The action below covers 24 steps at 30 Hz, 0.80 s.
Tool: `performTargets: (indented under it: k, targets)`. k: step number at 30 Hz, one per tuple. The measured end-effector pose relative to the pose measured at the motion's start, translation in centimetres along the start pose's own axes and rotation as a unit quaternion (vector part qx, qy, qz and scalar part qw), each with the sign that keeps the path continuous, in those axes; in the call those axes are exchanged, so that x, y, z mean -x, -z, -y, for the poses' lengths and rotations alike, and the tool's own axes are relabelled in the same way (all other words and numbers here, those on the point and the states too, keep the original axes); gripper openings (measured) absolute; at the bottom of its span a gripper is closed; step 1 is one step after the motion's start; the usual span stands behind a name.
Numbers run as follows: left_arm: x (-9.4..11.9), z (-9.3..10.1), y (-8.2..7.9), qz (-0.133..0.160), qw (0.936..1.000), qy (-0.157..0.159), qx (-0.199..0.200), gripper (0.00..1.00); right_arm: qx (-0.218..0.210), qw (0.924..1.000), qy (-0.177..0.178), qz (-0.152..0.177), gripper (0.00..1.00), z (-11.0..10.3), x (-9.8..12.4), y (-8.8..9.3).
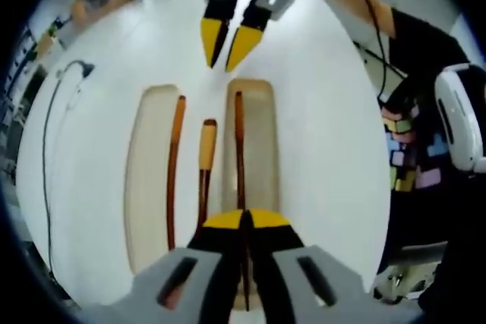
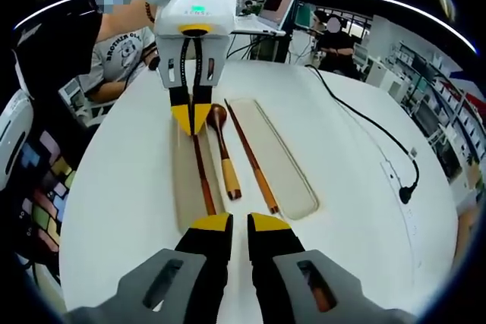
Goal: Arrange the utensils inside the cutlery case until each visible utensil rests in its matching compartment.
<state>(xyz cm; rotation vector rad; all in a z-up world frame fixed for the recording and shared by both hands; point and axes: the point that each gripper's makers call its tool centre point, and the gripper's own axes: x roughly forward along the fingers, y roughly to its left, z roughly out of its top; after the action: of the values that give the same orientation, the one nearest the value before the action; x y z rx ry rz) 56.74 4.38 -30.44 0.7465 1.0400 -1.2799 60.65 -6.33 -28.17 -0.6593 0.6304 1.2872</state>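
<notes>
Three wooden utensils lie on the round white table point(image 2: 364, 210), set among the two long halves of the cutlery case. From the right gripper view, the tray half point(image 2: 184, 180) on the left carries a single chopstick point(image 2: 203, 180), and my left gripper point(image 2: 193, 121) has its yellow tips pinched on that stick's far end; in the left gripper view the same stick point(image 1: 240, 142) runs straight out from between my closed jaws. I judge I am holding it there to slide it lengthwise, so that it settles along the tray's channel rather than across its edge.

The spoon point(image 2: 222, 149) sits on bare table between the two halves, its bowl at the far end and its handle towards me, so it is in no compartment yet. The second chopstick point(image 2: 253, 158) lies along the left rim of the lid half point(image 2: 285, 165), touching it or just over it; I cannot tell which.

My right gripper point(image 2: 240, 227) hovers at the near end of the case with a clear gap between its tips, grasping nothing. It is well placed to take the spoon's handle next.

A black cable point(image 2: 380, 138) runs across the table on the right, well apart from the case.
</notes>
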Motion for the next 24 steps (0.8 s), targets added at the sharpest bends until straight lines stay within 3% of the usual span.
performTargets:
  k: [16, 24]
  targets:
    - [0.1, 0.1, -0.7, 0.007, 0.9997, -0.016, -0.016, 0.02, -0.007, 1.0000, 0.001, 0.006, 0.07, -0.2, 0.3, 0.0]
    - [0.7, 0.1, 0.9, -0.035, 0.9985, -0.032, -0.026, 0.05, -0.007, 0.9999, 0.003, 0.012, 0.07, -0.5, 0.6, -0.3]
